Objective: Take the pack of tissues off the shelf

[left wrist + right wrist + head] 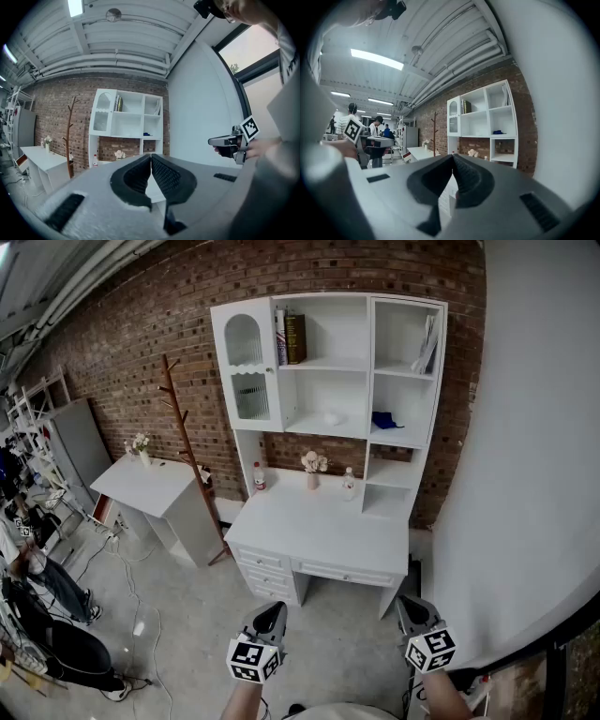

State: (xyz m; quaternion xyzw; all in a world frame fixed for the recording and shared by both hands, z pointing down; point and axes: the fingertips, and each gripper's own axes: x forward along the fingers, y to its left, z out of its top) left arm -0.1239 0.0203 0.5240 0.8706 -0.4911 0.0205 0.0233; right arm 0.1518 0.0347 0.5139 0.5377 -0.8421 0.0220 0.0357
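A white desk (319, 531) with a shelf unit (361, 371) stands against the brick wall, some way ahead of me. A small blue pack (384, 420) lies in the right middle compartment; it also shows as a blue speck (146, 134) in the left gripper view and as a blue speck (498, 132) in the right gripper view. A white lump (333, 418) sits in the centre compartment. My left gripper (273, 607) and right gripper (410, 601) hang low over the floor, well short of the desk. Both are shut and empty, with the left jaw tips (150, 157) and right jaw tips (453, 157) meeting.
Books (292, 337) stand on the top shelf. Two bottles (260, 477) (349, 484) and a flower vase (313, 465) stand on the desk. A wooden coat stand (183, 427) and a second white table (155, 488) are to the left, a white wall (525, 474) to the right. Cables lie on the floor.
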